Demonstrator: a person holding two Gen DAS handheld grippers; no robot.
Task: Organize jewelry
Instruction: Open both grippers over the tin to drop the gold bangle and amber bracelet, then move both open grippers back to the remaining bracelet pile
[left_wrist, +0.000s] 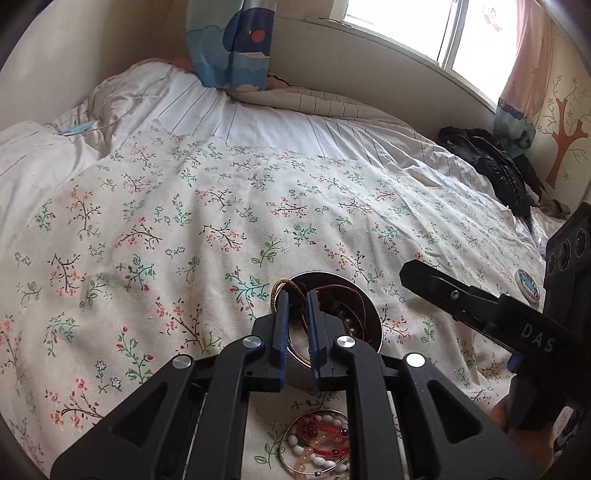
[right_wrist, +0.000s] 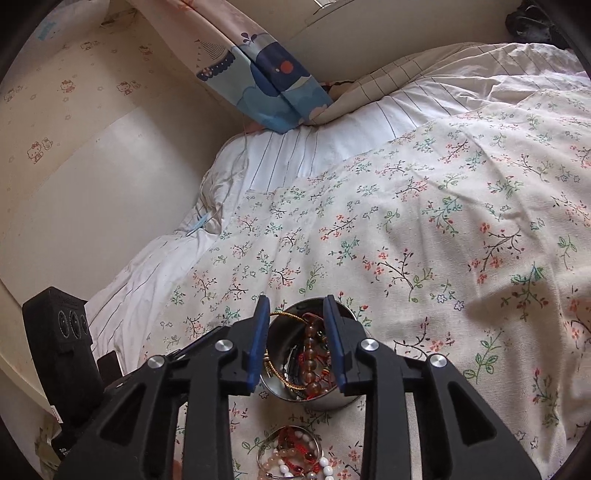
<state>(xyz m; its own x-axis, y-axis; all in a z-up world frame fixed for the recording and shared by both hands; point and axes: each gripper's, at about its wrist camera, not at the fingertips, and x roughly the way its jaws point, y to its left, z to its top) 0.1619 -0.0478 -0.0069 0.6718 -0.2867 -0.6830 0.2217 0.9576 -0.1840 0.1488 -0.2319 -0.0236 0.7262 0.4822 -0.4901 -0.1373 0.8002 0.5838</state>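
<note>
A heap of bracelets (right_wrist: 291, 456) is lying nearest on the floral sheet (left_wrist: 147, 221), just short of the tin (right_wrist: 317, 400), which is holding beaded bracelets (right_wrist: 314, 354) and a gold cord (right_wrist: 284, 380). The left gripper (left_wrist: 296, 295) is angling down over the tin's near rim with its jaws slightly apart and the gold cord running between them, though whether the pads are pressing it I cannot tell; the right gripper (right_wrist: 297, 304) is tilting down over the tin, jaws apart, straddling its mouth and clamping nothing. Beyond the tin the sheet is lying open as far as the striped bedding (left_wrist: 258, 110), with the wall (right_wrist: 92, 184) bounding the left side and a small round lid (left_wrist: 527, 286) sitting to the right.
</note>
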